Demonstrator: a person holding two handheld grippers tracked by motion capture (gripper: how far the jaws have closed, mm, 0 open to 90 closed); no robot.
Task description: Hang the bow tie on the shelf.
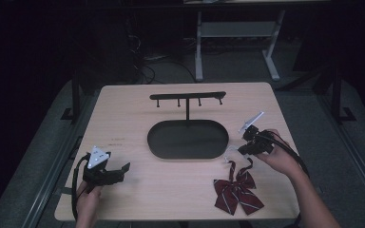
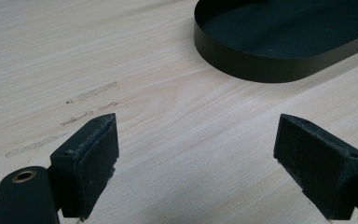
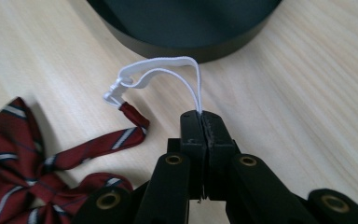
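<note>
A dark red striped bow tie (image 1: 237,190) lies on the wooden table near its front right; the right gripper view has it at the lower left (image 3: 9,154). Its white elastic strap (image 3: 158,70) loops up from the tie's band into my right gripper (image 3: 200,114), whose jaws are pressed together on the strap's thin cord. Seen from above, that right gripper (image 1: 241,151) sits just right of the black tray, slightly above the table. My left gripper (image 1: 123,168) rests at the front left, open (image 2: 198,126), with bare wood between its pads.
A black oval tray (image 1: 187,154) sits mid-table, and a thin post on it carries a bar with several pegs (image 1: 187,96). Its wall (image 2: 261,65) lies ahead of the left gripper and close ahead of the right one (image 3: 186,46). The table's front edge is near both hands.
</note>
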